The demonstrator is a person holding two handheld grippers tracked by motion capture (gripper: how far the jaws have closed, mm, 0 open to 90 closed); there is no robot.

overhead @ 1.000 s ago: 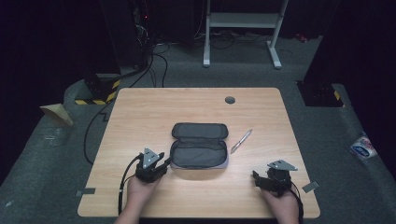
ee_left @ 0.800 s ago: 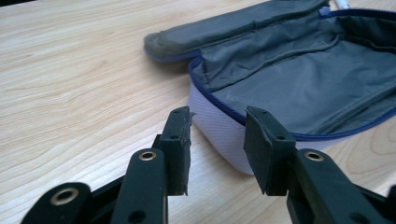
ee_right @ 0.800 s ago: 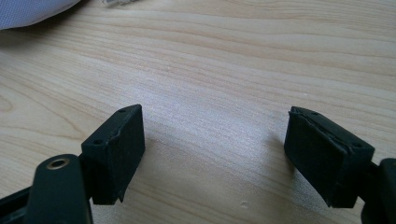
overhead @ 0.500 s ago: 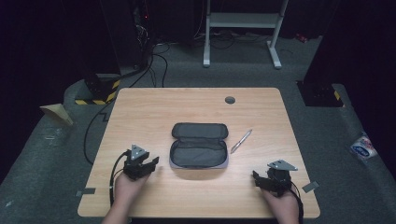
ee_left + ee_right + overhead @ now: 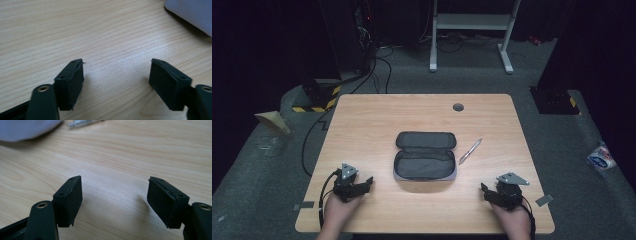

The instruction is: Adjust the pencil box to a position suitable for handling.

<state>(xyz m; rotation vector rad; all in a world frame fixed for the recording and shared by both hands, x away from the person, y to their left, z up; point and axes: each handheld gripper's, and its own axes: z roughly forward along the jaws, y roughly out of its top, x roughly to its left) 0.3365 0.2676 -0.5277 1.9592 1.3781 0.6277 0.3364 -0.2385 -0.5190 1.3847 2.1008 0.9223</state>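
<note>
A grey zip pencil case point(image 5: 425, 156) lies unzipped and spread flat in the middle of the wooden table point(image 5: 377, 125). A silver pen point(image 5: 470, 151) lies slanted just to its right. My left gripper point(image 5: 368, 182) rests low on the table at the near left, short of the case, open with nothing between its jaws point(image 5: 116, 75). The case's pale corner point(image 5: 192, 13) shows at the top right of the left gripper view. My right gripper point(image 5: 485, 190) sits at the near right, open and empty point(image 5: 115, 192), with the case edge point(image 5: 25, 130) and the pen tip point(image 5: 80, 123) far ahead.
A round dark grommet point(image 5: 458, 106) sits near the table's far edge. Black cables point(image 5: 312, 145) trail off the left side over the grey carpet. A white desk frame point(image 5: 472, 22) stands behind, and a blue-and-white packet point(image 5: 601, 157) lies on the floor at right.
My left gripper has drawn back from the case's left end toward the near left of the table. The right gripper has stayed put.
</note>
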